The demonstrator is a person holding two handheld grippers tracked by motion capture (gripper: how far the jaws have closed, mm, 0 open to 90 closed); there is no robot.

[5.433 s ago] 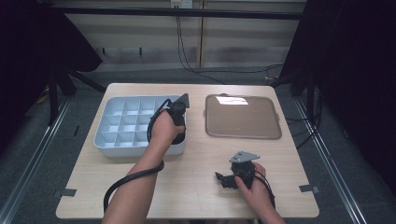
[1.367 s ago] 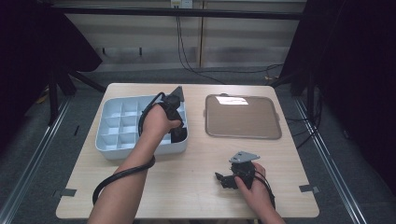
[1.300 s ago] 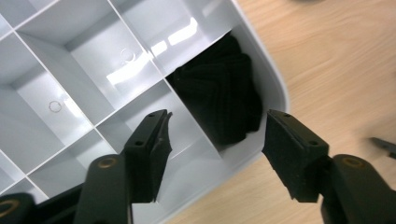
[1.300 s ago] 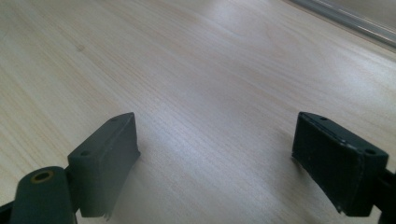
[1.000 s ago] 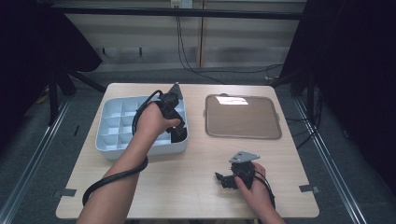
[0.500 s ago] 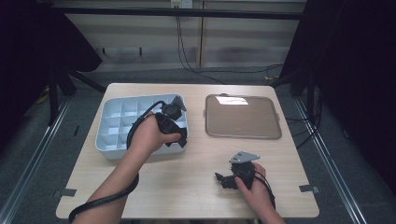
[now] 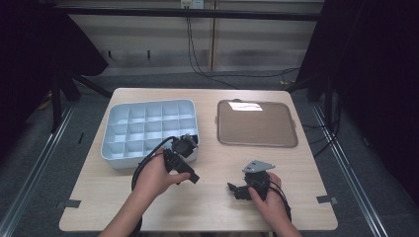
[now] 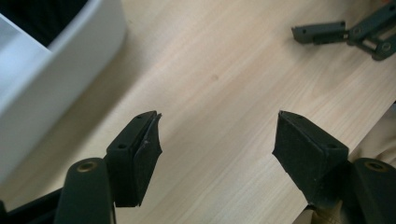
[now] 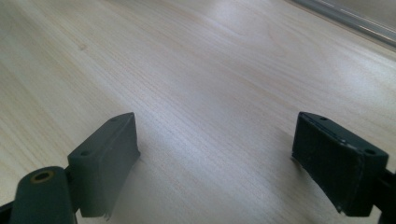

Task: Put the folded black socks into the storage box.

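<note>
My left gripper (image 7: 191,176) hangs low over the bare wooden table (image 7: 217,207), just in front of the near right corner of the white compartment tray (image 7: 148,128). In the left gripper view it (image 8: 217,126) stands open with only wood between the jaws; the tray's wall (image 8: 56,70) is at the left and the right gripper's jaws (image 8: 345,32) lie farther off. My right gripper (image 7: 236,190) rests near the table's front edge under its grey plate (image 7: 258,166). It (image 9: 215,135) is open over bare wood with nothing between its jaws.
A shallow brown tray (image 7: 257,123) lies at the back right of the table; its rim (image 9: 350,18) crosses the far corner of the right gripper view. Cables trail from both grippers. Dark floor and metal rails surround the table.
My left hand has drawn back from above the white tray toward the person and sunk to the table in front of the tray. The right gripper has stayed put.
</note>
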